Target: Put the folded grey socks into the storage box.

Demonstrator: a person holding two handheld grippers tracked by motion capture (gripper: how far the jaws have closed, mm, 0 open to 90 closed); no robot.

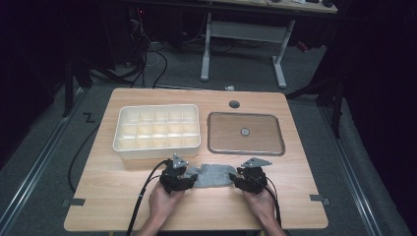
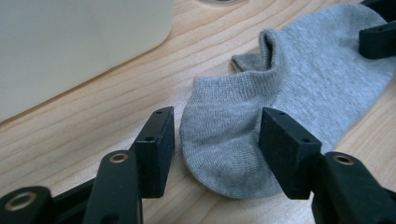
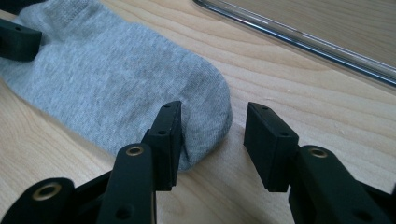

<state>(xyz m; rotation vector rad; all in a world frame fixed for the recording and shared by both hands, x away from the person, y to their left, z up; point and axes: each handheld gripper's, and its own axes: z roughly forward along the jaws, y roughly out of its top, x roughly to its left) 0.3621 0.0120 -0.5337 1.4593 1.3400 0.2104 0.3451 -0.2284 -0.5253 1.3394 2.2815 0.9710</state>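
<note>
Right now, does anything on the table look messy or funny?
Nothing much. The grey sock lies flat between both grippers, only its cuff flops open. The white divided box and the clear lid sit straight.

No text, label, brand or number can be read on anything here. The grey sock [image 2: 289, 88], the white compartment box [image 1: 157, 129], the clear tray [image 1: 246, 132] and the bench [image 1: 275, 206] all show plain surfaces without print. The black marks on the floor [image 1: 88, 117] beside the bench are too small to read as any sign.
</note>
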